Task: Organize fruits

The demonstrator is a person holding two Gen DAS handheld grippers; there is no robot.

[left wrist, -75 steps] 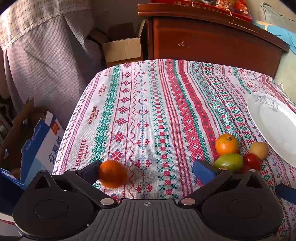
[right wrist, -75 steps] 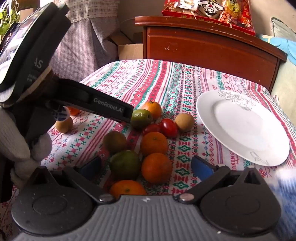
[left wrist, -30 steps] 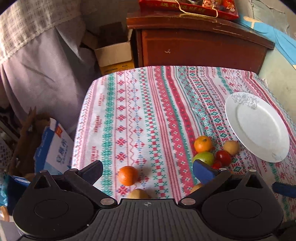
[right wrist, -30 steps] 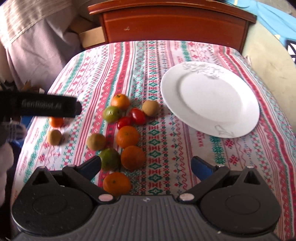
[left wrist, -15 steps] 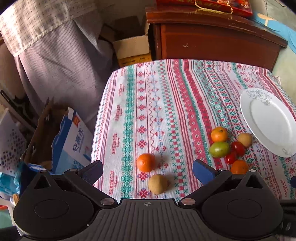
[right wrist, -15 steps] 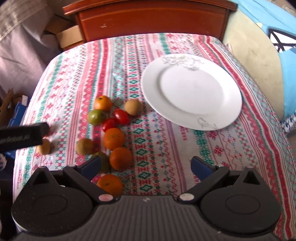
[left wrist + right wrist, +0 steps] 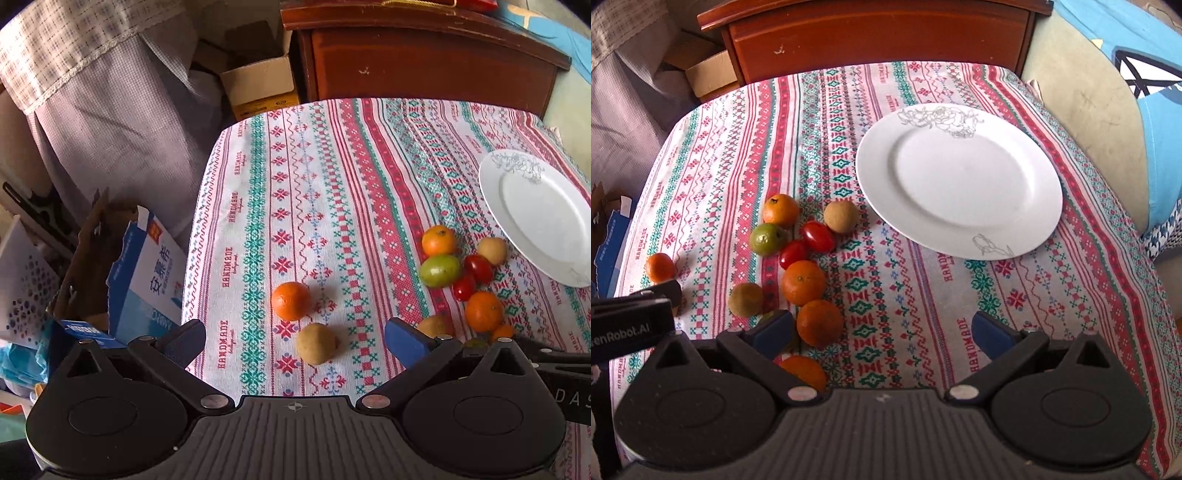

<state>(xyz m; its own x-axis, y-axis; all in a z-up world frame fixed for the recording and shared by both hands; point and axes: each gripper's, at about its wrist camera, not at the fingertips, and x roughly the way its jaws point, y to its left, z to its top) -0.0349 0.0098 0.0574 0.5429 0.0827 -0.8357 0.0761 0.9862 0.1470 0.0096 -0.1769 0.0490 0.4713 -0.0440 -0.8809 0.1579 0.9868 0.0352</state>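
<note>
Two claws, the left claw and the right claw, are spread wide and hold nothing. The fruits lie beside the empty plate. Round fruits roll, so a bump could push the orange off the table edge.

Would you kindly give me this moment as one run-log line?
left gripper: open, empty | right gripper: open, empty | round white china plate: empty | small orange mandarin: apart on striped tablecloth
</note>
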